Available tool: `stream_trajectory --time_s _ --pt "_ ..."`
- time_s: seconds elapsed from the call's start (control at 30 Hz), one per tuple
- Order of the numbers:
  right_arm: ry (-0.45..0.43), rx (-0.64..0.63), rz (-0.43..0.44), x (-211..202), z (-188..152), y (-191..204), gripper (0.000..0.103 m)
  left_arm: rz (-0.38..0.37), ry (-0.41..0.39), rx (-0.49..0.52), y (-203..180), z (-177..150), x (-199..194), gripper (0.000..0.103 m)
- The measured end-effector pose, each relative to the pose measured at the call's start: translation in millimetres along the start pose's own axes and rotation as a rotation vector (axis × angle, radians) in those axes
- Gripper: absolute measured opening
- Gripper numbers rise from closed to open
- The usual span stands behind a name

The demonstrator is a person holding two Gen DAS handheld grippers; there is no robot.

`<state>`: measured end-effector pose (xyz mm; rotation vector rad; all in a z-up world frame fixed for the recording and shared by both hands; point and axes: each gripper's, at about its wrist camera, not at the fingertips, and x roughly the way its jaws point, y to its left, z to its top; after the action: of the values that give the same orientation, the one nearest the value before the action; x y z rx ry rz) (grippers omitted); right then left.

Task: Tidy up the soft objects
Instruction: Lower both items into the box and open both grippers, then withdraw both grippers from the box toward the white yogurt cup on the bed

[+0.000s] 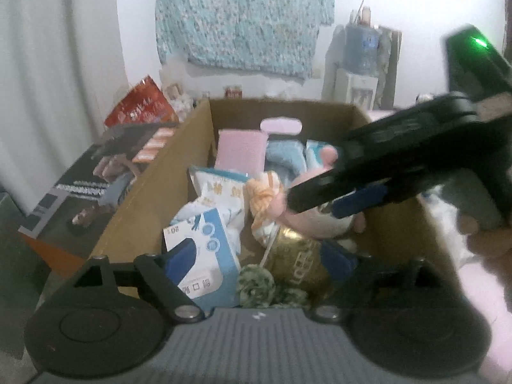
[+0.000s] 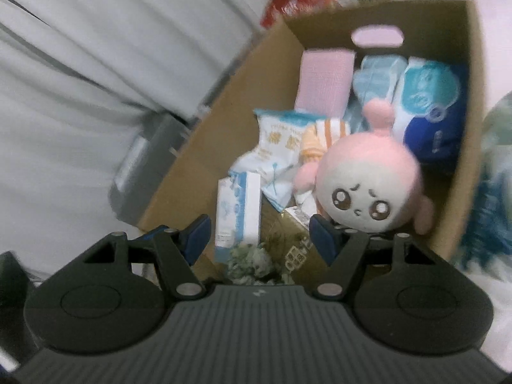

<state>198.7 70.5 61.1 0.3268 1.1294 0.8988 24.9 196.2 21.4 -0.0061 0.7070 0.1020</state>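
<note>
An open cardboard box [image 1: 150, 192] [image 2: 224, 121] holds several soft packs and toys. A pink and white plush toy [image 2: 368, 185] with a drawn face lies on top of the pile at the right side; in the left wrist view it [image 1: 307, 220] is partly hidden behind my right gripper. My right gripper [image 2: 260, 240] is open and empty, hovering over the box just short of the plush; it reaches in from the right in the left wrist view [image 1: 323, 201]. My left gripper [image 1: 260, 265] is open and empty above the box's near end.
In the box lie a pink pack [image 1: 240, 152], white-blue tissue packs [image 2: 275, 140], a blue-white carton [image 1: 208, 256], a gold pack [image 1: 297, 262], a green knitted item [image 1: 256, 284] and an orange-striped cloth [image 2: 323, 137]. A printed box [image 1: 96, 176] and a red bag [image 1: 140, 105] stand left.
</note>
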Motion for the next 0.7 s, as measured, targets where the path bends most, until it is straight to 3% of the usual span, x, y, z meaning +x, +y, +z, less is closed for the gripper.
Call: stream_trajectory --time_s 0.07,0.27,0.47,0.7 --pt "-0.061 0.000 0.028 -31 -12 -2 0.078 -0.010 -0.042 -0.014 -2 -1 -12 0.093" --pt "-0.262 0.029 0.077 -129 -63 -31 0.081 -0.047 -0.167 -0.037 -21 -5 -43 0.098" --pt "-0.483 0.184 -0.057 -220 -133 -91 0.084 -0.154 -0.240 -0.013 -52 -13 -64 0.102" --pt "-0.547 0.357 -0.180 -252 -195 -145 0.084 -0.300 -0.216 0.097 -113 -23 -65 0.102"
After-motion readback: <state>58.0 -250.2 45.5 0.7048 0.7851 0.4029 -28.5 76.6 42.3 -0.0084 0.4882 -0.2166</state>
